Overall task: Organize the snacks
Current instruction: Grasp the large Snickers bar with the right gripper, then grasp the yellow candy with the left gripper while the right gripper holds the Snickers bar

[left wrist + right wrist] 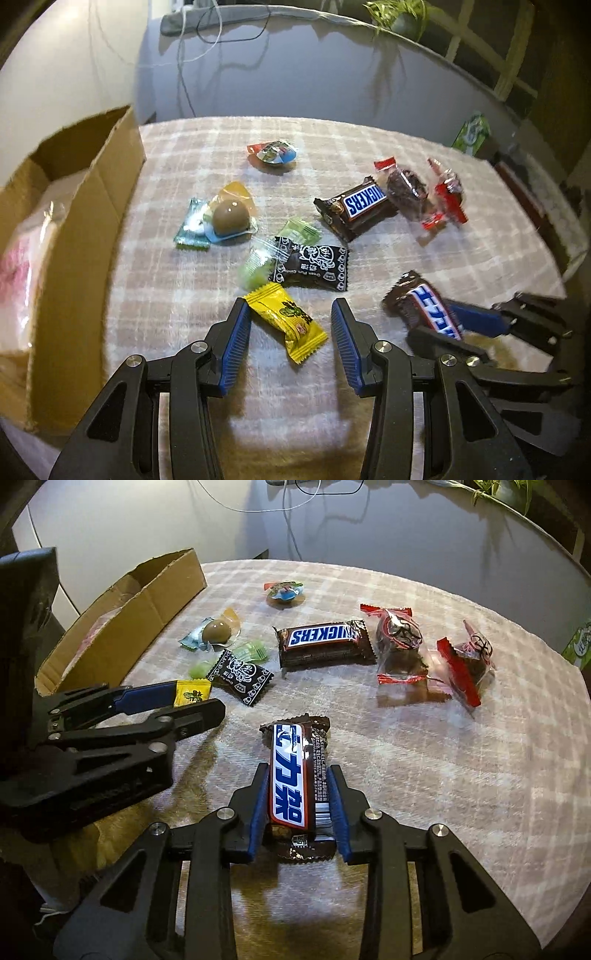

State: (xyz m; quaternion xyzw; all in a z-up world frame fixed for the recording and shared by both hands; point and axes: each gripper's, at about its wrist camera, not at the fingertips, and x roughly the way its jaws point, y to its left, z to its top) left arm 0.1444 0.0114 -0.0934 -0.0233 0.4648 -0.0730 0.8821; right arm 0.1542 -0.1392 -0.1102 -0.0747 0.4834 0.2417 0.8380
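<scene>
A yellow wrapped candy (286, 323) lies on the checked cloth between the fingers of my left gripper (290, 308), which is open; its left pad is right beside the wrapper and its right pad stands clear. My right gripper (299, 771) is shut on a brown Snickers bar with a blue and white label (290, 775), its blue pads pressing both long sides. In the left wrist view that bar (424, 306) shows at the right. A cardboard box (92, 206) stands open at the left, with a pale pink packet inside.
On the cloth lie a second Snickers bar (325, 638), a black candy (242, 677), green candies (253, 651), a chocolate ball in plastic (218, 631), a small red and blue pack (284, 590) and two red-wrapped dark sweets (400, 642). The table edge curves at the right; cables and a plant are behind.
</scene>
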